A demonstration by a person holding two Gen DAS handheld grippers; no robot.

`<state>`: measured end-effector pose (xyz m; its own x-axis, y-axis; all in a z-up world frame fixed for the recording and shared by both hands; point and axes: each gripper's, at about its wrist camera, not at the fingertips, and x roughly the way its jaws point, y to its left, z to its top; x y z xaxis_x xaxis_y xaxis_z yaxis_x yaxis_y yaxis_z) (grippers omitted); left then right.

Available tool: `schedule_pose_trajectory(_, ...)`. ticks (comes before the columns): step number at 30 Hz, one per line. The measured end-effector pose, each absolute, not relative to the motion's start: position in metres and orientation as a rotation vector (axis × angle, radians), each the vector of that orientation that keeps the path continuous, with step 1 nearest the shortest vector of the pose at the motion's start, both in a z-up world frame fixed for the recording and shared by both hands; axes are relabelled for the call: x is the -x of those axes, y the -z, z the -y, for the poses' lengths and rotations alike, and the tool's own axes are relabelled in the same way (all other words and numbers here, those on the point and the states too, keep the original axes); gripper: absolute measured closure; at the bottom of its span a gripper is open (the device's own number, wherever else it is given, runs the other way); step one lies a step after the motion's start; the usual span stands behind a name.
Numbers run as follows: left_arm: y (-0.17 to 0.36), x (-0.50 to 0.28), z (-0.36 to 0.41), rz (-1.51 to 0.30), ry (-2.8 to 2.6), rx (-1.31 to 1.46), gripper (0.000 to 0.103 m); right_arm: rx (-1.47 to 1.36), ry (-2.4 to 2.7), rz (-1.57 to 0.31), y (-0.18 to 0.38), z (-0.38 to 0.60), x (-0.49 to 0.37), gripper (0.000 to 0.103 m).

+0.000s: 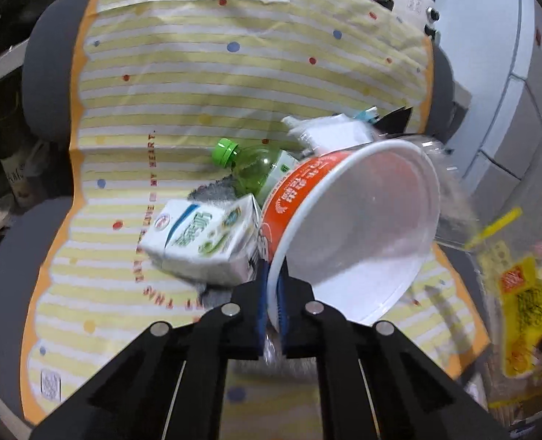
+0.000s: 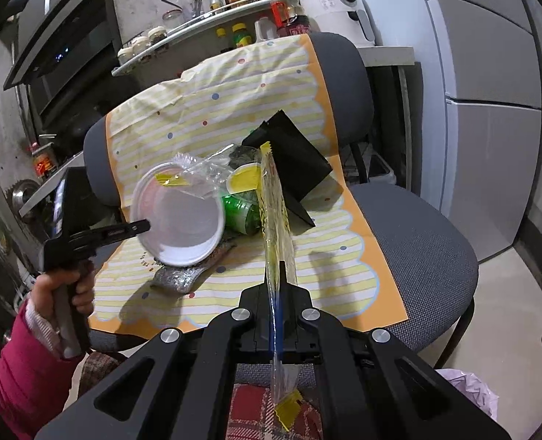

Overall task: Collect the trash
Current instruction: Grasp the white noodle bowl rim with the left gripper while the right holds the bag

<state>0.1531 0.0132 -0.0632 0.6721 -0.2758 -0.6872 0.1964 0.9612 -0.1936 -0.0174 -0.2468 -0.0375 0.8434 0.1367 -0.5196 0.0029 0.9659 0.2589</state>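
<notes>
My left gripper [image 1: 273, 295] is shut on the rim of an orange-and-white noodle bowl [image 1: 351, 227], lifted and tilted over the chair; the bowl [image 2: 183, 220] also shows in the right wrist view. Beside it lie a white milk carton [image 1: 201, 238], a green bottle [image 1: 252, 168] and crumpled white plastic [image 1: 329, 132]. My right gripper [image 2: 280, 293] is shut on a clear yellow-printed wrapper [image 2: 274, 212], held edge-on above the seat. That wrapper [image 1: 520, 293] hangs at the right in the left wrist view. A black box [image 2: 293, 150] lies behind the pile.
The trash sits on a striped yellow cloth [image 2: 307, 256] spread over a grey office chair [image 2: 417, 242]. A grey scouring pad [image 2: 183, 275] lies under the bowl. A cluttered kitchen shelf [image 2: 212, 14] and a fridge [image 2: 491, 110] stand behind. A pink bag [image 2: 469, 388] is at the lower right.
</notes>
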Motion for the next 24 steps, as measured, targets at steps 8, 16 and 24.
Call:
schedule_pose_trajectory(8,0.046,-0.08,-0.041,-0.804,0.271,0.094,0.1,-0.242,-0.075,-0.555,0.029,0.238,0.029,0.102)
schedule_pose_trajectory(16,0.033,-0.046,-0.04,-0.761,0.328,0.117,0.1,-0.244,-0.062,-0.559,0.029,0.235,0.04,0.102)
schedule_pose_trajectory(24,0.037,-0.039,0.03,-0.766,0.511,0.105,0.1,-0.262,0.048,-0.496,0.015,0.263,0.082,0.102)
